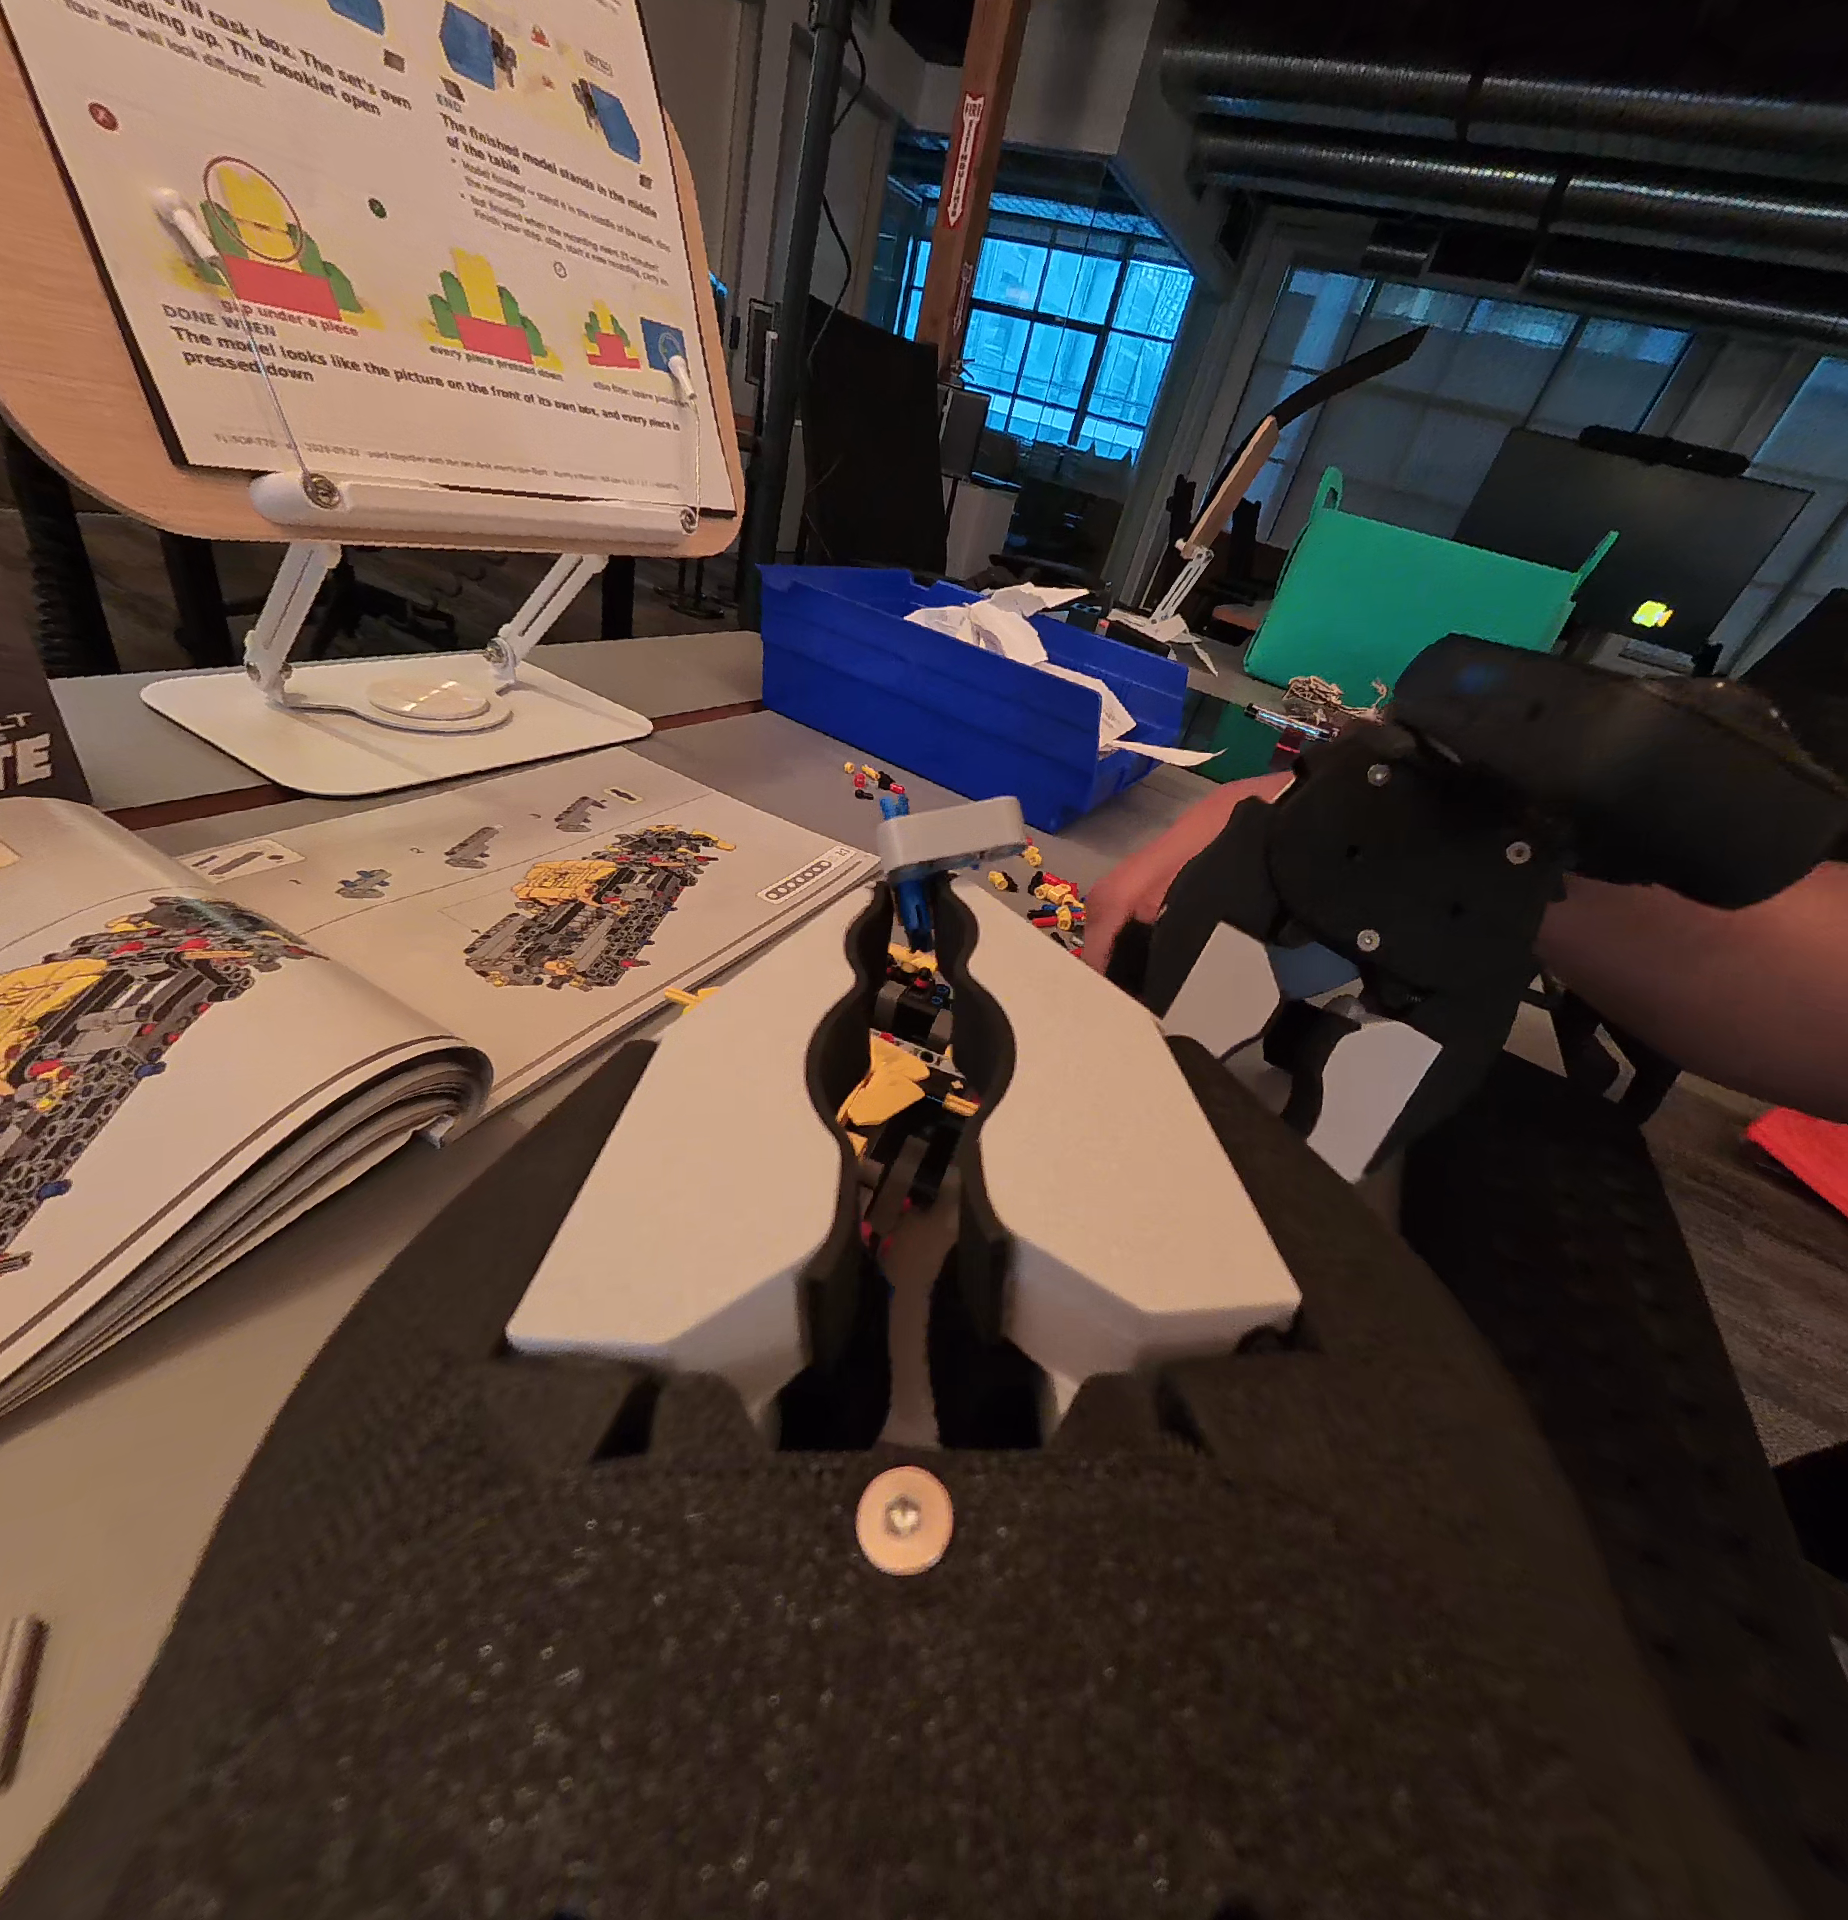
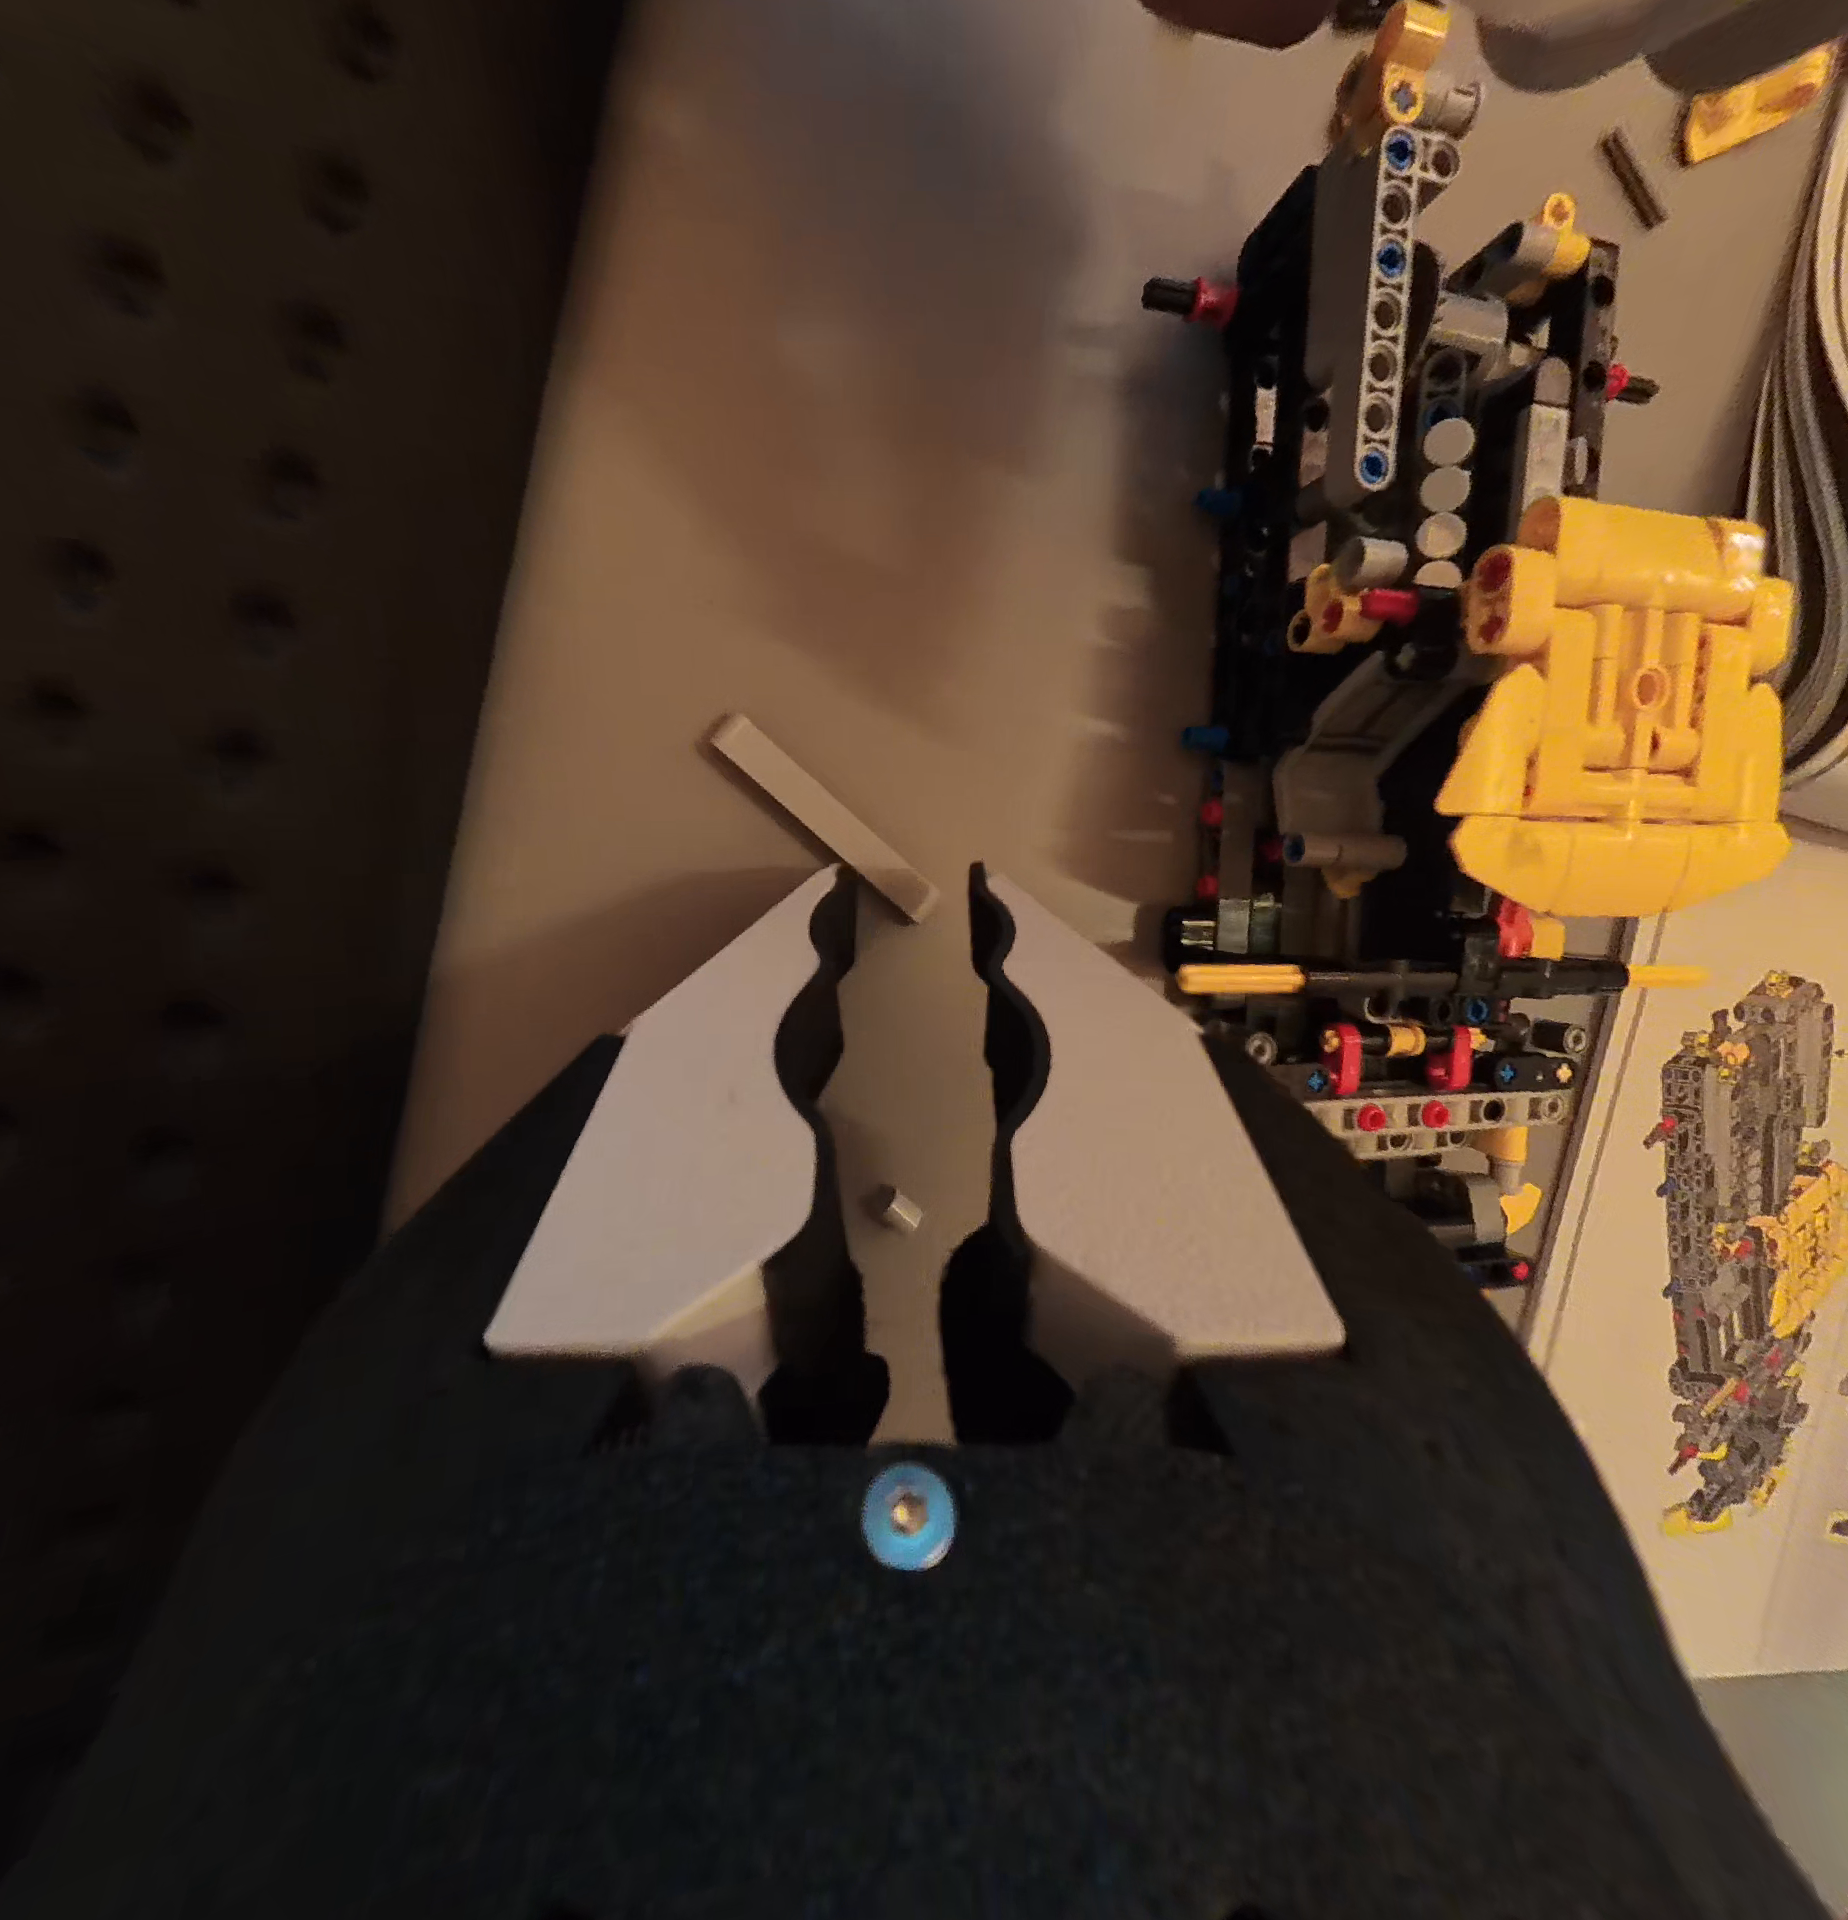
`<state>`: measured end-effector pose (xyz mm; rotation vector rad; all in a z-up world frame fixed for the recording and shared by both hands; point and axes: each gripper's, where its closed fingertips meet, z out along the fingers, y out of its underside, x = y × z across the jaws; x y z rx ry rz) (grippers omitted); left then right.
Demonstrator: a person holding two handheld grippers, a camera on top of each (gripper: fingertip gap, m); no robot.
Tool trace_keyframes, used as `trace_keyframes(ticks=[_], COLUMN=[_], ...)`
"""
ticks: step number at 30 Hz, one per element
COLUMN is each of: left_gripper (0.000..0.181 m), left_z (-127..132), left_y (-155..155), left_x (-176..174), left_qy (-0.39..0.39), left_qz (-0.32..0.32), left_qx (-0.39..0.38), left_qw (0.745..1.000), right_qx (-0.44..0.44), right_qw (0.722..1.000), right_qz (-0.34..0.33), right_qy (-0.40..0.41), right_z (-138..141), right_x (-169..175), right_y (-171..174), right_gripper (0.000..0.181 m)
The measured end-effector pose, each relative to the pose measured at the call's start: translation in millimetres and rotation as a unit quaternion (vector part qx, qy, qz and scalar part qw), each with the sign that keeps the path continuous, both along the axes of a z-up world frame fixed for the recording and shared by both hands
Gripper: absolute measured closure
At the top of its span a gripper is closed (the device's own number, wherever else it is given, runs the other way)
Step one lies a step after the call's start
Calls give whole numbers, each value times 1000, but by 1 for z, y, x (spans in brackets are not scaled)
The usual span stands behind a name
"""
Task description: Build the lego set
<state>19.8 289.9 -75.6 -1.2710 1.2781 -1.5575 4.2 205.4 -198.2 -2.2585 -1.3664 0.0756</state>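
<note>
Between my left gripper [image 1: 915,914] tips sits a blue pin carrying a grey beam [image 1: 949,834], apparently clamped. My right gripper [image 2: 904,883] stands parted above a grey strip [image 2: 821,817]. The lego model [image 2: 1502,665] lies beside the printed booklet [image 1: 276,997].

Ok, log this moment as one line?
left gripper: shut on blue pin | right gripper: open above grey beam | model: unfinished

Left view faces low across table; right looks down close; both show the model [image 2: 1439,665].
</note>
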Motion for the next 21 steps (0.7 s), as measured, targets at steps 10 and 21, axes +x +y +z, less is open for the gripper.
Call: trace_keyframes(ticks=[10,21], left_gripper=[174,174], left_z=[36,60], left_y=[-12,-31], left_x=[-18,-34], left_qy=[-104,-188], left_qz=[-43,-68], left_qx=[-20,6], left_qw=[993,980], right_qx=[-19,475], right_qw=[998,861], right_qz=[55,-181], right_qy=[-32,-2], right_z=[-11,211], right_x=[-13,4], right_y=[0,43], right_gripper=[168,174])
